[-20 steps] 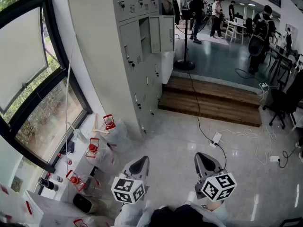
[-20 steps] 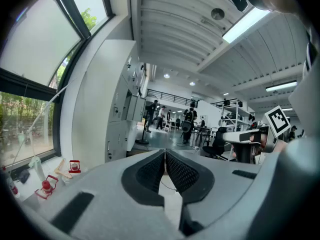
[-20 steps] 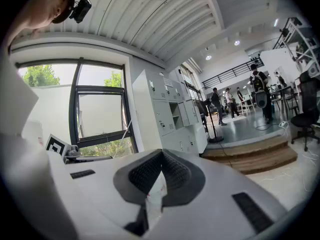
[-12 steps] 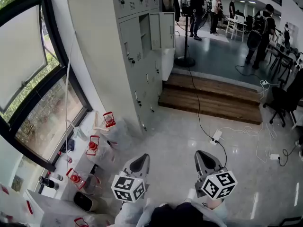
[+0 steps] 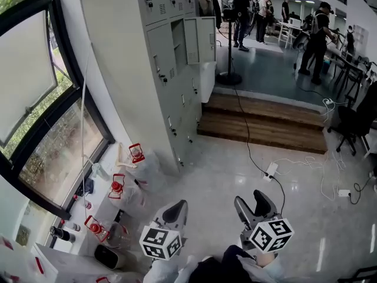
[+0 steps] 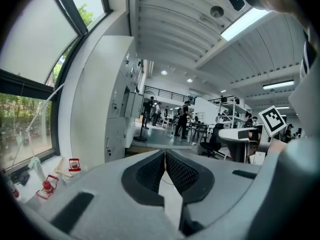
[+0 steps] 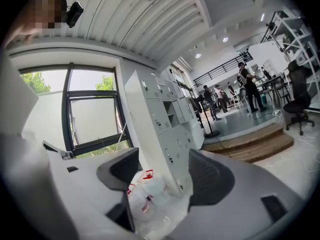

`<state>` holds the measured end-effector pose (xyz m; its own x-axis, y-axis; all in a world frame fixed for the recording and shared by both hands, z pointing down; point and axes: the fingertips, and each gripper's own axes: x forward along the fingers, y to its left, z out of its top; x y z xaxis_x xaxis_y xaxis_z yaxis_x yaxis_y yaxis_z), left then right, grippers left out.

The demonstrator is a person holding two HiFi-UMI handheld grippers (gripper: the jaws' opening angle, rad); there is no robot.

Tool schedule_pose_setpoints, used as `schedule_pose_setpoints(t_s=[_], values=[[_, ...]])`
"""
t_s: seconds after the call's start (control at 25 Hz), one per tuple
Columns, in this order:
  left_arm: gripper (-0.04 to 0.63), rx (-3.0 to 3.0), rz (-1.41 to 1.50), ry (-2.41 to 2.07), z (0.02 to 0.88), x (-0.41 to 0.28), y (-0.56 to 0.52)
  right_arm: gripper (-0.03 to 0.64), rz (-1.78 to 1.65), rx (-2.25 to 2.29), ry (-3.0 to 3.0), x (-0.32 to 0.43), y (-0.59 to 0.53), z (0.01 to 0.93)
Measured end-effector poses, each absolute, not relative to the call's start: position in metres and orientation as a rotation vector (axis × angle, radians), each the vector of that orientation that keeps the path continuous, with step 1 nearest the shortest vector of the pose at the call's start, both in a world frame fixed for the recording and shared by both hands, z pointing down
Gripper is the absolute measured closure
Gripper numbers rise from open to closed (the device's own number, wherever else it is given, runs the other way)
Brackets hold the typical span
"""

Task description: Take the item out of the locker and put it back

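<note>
**Right jaws opened; left unchanged; locker well ahead of both**

Since the earlier frame, the right gripper [image 5: 252,200] has gone from jaws together to jaws clearly apart, with nothing between them. The left gripper [image 5: 177,207] hasn't changed and its jaws are still shut. The people at the far desks [image 5: 315,37] have shifted a little. The locker and floor clutter are where they were.

Left to right in the head view:
- The black-framed window [image 5: 53,128] is at far left.
- The clear plastic bags with red clips [image 5: 147,170] lie on the floor below it, beside the locker's foot.
- The tall grey metal locker bank [image 5: 168,69] has one open compartment [image 5: 180,39] in its upper rows, with the door [image 5: 207,40] swung out. What's inside is too small to tell.
- Both grippers sit low in frame, well apart from the locker and pointing roughly towards it.

In the left gripper view, the ribbed pads [image 6: 177,171] meet at the tips of the left gripper [image 6: 164,154]. The locker [image 6: 107,109] is off to the left of the jaw line.

In the right gripper view, the gap of the right gripper [image 7: 161,159] frames the locker's lower corner [image 7: 172,169] and the bags [image 7: 145,191]. Both are far off and neither is touched.
</note>
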<state>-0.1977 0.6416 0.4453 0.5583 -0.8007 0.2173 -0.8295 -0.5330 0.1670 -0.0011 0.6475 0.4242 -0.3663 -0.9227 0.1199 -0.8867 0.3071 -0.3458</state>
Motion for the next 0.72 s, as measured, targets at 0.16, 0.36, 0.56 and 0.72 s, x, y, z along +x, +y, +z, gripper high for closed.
schedule_pose_setpoints(t_s=[0.16,0.36,0.56,0.72], values=[[0.581,2.517,0.16,-1.368,0.451,-0.204,0.646,0.237,-0.543,-1.708,2.448,-0.005,0.648,0.426],[0.581,2.476,0.156,-1.394,0.459,-0.213,0.639,0.124,-0.534,-1.683,2.473,-0.013,0.636,0.429],[0.581,2.461,0.169,-1.412,0.465,-0.209,0.617,0.126,-0.528,-1.574,2.567,-0.022,0.612,0.437],[0.581,2.445,0.185,-1.425,0.466,-0.205,0.581,0.126,-0.536,-1.54,2.592,-0.022,0.572,0.437]])
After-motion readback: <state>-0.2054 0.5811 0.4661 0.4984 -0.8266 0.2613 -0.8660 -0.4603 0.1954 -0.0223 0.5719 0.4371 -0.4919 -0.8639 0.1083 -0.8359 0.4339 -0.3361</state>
